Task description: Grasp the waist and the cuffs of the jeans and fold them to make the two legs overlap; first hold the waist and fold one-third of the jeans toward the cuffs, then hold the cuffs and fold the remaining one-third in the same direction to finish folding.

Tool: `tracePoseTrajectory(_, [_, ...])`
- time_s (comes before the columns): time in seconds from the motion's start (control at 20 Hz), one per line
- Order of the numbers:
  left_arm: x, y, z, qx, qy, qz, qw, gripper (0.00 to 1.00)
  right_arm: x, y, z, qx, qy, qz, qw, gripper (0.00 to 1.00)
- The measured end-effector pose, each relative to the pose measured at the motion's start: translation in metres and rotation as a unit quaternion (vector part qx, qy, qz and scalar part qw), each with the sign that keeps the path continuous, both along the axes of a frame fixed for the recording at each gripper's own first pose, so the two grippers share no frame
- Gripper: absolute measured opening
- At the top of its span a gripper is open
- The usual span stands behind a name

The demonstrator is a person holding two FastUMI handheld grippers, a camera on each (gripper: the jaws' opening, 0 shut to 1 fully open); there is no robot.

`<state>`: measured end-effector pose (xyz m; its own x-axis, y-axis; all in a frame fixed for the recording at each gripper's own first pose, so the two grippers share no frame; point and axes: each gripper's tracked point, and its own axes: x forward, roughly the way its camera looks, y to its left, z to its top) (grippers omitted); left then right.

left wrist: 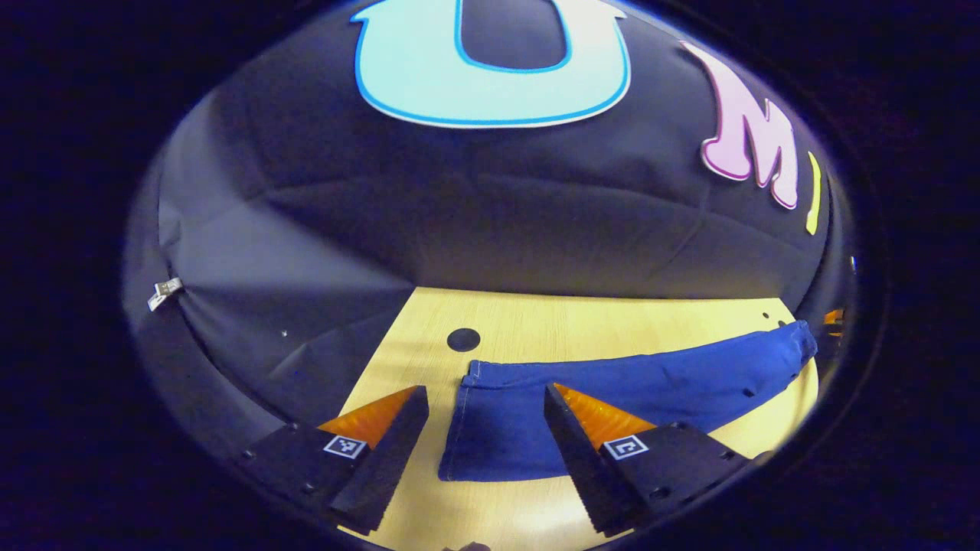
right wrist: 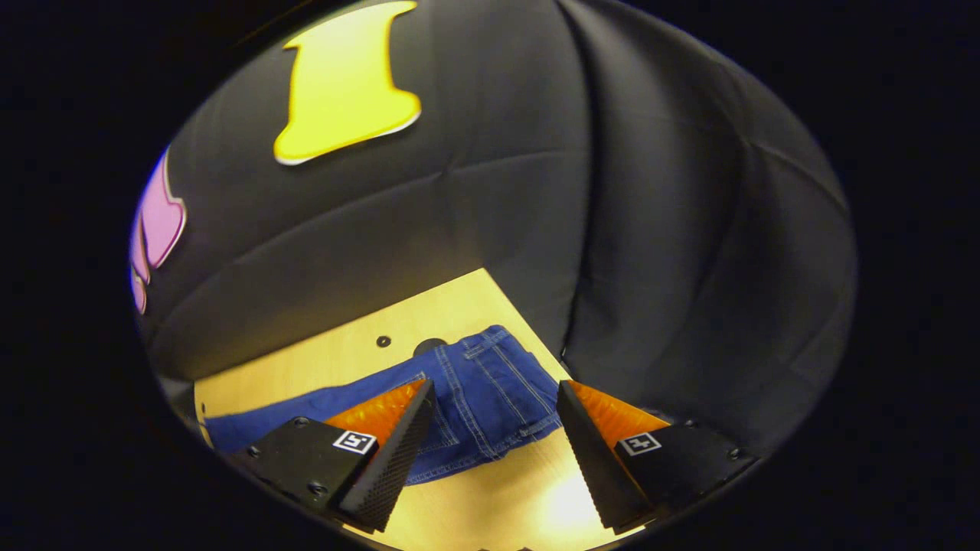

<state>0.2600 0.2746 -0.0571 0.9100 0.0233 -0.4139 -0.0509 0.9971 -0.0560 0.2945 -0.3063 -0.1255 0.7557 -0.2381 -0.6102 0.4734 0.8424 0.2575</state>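
I had the jeans (left wrist: 612,398) lying flat on the wooden surface (left wrist: 612,321), stretched lengthwise so that each end sat in front of one gripper. They appeared as one narrow band of denim, so I judged the legs already lay one over the other, though I could not tell for certain. In the left gripper view the left gripper (left wrist: 482,444) hovered just short of the cuff end, its fingers spread wide with nothing between them; the stitched hem lay in the gap ahead, which I took as the reason for that line-up, since the cuffs have to be pinched later. In the right gripper view the right gripper (right wrist: 498,451) was posed the same way over the waist (right wrist: 490,383), fingers parted wide and empty, the pocket seams and waistband showing between them. That end sat near the corner where the surface met the dark cloth wall (right wrist: 651,268). I judged the first third-fold had not yet begun, and that the waist needed gripping first, low enough to catch both layers rather than only the top one.
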Motion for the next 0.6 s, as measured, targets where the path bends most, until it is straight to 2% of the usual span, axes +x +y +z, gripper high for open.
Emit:
tracePoseTrajectory(0.1, [-0.026, -0.028, 0.019, -0.009, -0.021, 0.002, 1.0, 0.96, -0.011, -0.011, -0.019, 0.016, 0.009, -0.038, 0.999, 0.99])
tracePoseTrajectory(0.2, [-0.048, -0.063, 0.021, -0.042, -0.021, 0.024, 0.999, 0.96, -0.01, -0.024, -0.035, 0.016, 0.009, -0.065, 0.998, 0.99])
tracePoseTrajectory(0.25, [-0.055, -0.077, 0.02, -0.066, -0.025, 0.023, 0.997, 0.96, -0.009, -0.023, -0.043, 0.032, 0.007, -0.077, 0.996, 0.99])
tracePoseTrajectory(0.3, [-0.063, -0.092, 0.022, -0.08, -0.026, 0.013, 0.996, 0.96, -0.007, -0.021, -0.05, 0.054, 0.004, -0.091, 0.994, 0.99])
tracePoseTrajectory(0.4, [-0.079, -0.118, 0.025, -0.067, -0.014, -0.004, 0.998, 0.96, -0.006, -0.021, -0.065, 0.096, 0.01, -0.116, 0.989, 0.99])
tracePoseTrajectory(0.5, [-0.084, -0.151, 0.027, -0.058, -0.009, -0.024, 0.998, 0.97, -0.009, -0.033, -0.082, 0.087, 0.025, -0.139, 0.986, 0.99])
tracePoseTrajectory(0.6, [-0.086, -0.177, 0.033, -0.08, -0.008, -0.038, 0.996, 0.96, -0.006, -0.034, -0.084, 0.092, 0.016, -0.155, 0.984, 0.99])
